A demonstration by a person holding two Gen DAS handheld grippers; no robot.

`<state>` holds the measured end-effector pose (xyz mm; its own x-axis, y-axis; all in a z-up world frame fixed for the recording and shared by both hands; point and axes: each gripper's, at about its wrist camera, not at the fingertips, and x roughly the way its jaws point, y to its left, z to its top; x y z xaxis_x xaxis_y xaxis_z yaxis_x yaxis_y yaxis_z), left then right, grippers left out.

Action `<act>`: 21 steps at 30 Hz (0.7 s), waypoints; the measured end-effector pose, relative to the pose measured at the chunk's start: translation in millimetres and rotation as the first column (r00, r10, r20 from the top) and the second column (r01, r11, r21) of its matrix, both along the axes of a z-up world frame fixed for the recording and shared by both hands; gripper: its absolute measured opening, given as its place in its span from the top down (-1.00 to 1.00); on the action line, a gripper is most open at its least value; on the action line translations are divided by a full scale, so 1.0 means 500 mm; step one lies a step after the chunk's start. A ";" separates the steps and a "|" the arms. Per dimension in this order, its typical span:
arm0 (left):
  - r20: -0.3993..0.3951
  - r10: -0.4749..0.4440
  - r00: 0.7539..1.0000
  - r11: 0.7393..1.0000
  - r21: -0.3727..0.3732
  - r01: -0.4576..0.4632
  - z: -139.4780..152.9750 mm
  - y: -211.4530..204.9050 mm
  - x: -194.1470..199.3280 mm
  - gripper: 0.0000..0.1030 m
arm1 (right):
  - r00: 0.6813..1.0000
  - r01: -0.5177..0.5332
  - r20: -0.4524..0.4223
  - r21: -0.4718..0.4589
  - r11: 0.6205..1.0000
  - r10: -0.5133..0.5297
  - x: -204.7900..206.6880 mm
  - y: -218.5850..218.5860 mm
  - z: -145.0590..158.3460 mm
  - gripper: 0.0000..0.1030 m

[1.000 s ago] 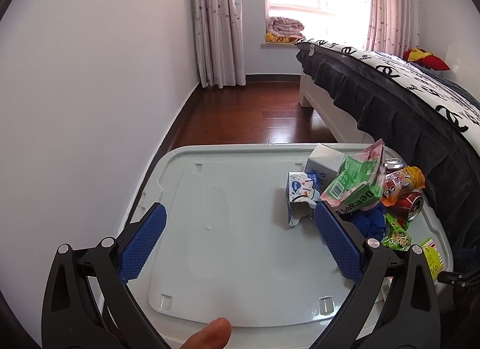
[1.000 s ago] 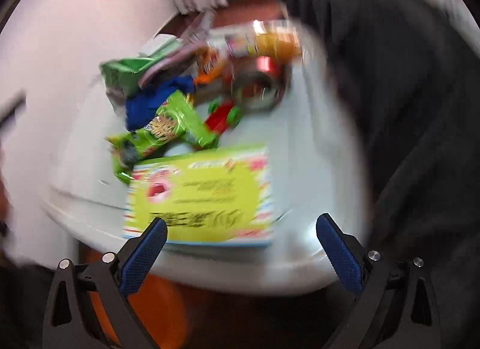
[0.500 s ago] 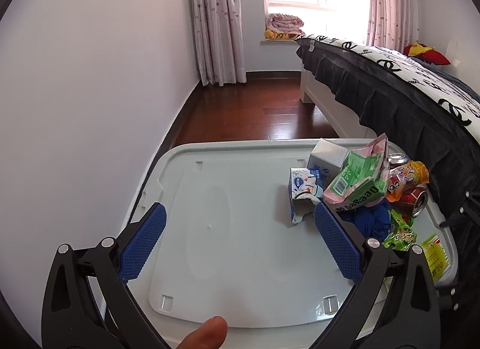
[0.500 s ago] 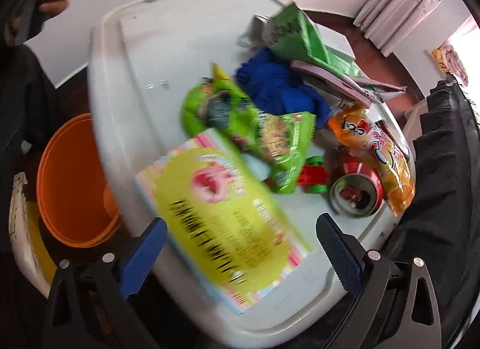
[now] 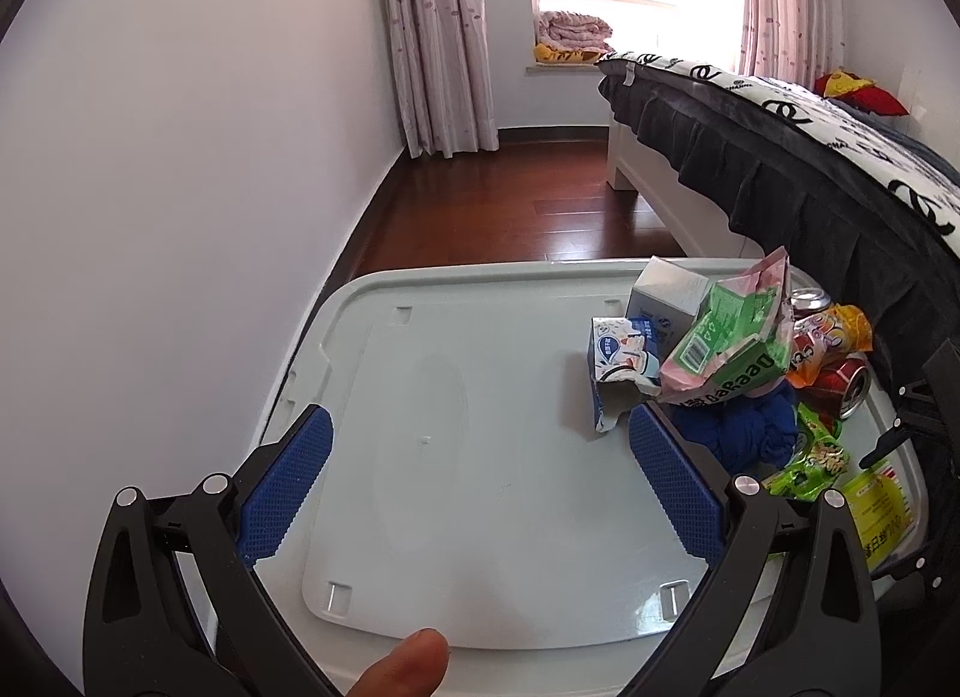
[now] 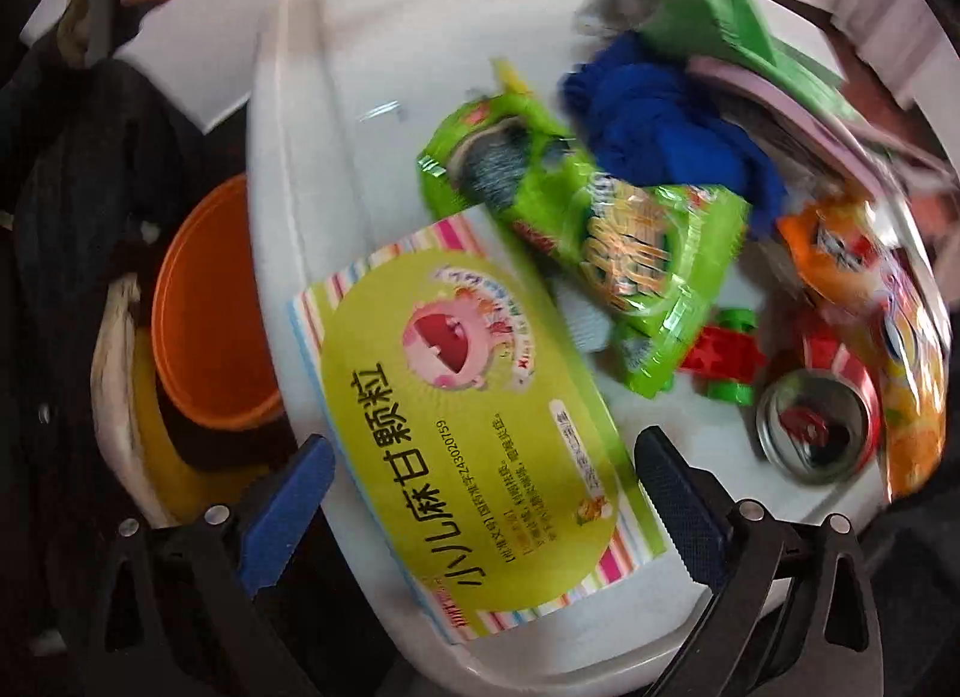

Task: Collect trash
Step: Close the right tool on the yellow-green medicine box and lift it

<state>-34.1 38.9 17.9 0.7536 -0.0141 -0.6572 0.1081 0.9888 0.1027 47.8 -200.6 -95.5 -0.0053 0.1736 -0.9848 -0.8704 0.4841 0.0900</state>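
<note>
My right claw (image 6: 480, 505) is spread wide and pinches nothing; between its blue pads (image 6: 678, 499) lies the yellow-green box (image 6: 456, 433), flat at the near edge of the white lid (image 6: 288, 115) that serves as my worktop, one corner reaching past the rim. Just beyond the box a green snack bag (image 6: 588, 229) lies partly over its far corner, and a crumpled blue cloth (image 6: 654, 127) sits behind the bag. To the right, a small red and green piece (image 6: 729, 358) lies beside an open red can (image 6: 816, 427) on its side, with an orange wrapper (image 6: 870, 277) against the can. A green carton (image 6: 708, 19) tops the pile at the far side. Below the lid's left edge stands an orange bucket (image 6: 210, 307). My left claw (image 5: 477, 493) is also spread and empty, held over the bare half of the lid (image 5: 450, 397), my thumb (image 5: 402, 664) showing at the bottom edge. From there the trash heap sits at the lid's right side, led by a torn white and blue carton (image 5: 618, 361) near my right pad, close to the dark-skirted bed (image 5: 780, 157). Wooden floor (image 5: 522, 205) runs toward the curtains (image 5: 438, 37).
</note>
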 end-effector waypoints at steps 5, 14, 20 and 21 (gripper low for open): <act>-0.015 -0.005 1.000 1.000 0.024 0.006 -0.009 -0.011 0.006 -0.87 | 0.997 -0.078 -0.015 -0.097 0.992 0.077 -0.011 0.020 -0.058 -0.91; -0.005 -0.031 1.000 0.999 0.032 0.031 -0.009 -0.030 0.002 -0.87 | 0.997 0.072 0.003 -0.008 0.997 -0.072 0.006 -0.008 -0.045 -0.78; 0.007 -0.038 0.999 0.999 0.030 0.038 -0.002 -0.027 -0.008 -0.87 | 0.983 0.183 0.015 -0.022 0.983 -0.183 -0.001 -0.012 -0.047 -0.76; 0.007 -0.035 0.999 0.999 0.025 0.035 -0.001 -0.025 -0.008 -0.87 | 0.980 0.198 0.037 -0.029 0.980 -0.197 -0.004 -0.011 -0.044 -0.76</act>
<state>-38.2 26.6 17.4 0.7577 -0.0246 -0.6521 0.1419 0.9816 0.1279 45.8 -206.0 -117.4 0.0595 0.1357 -0.9890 -0.7594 0.6492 0.0433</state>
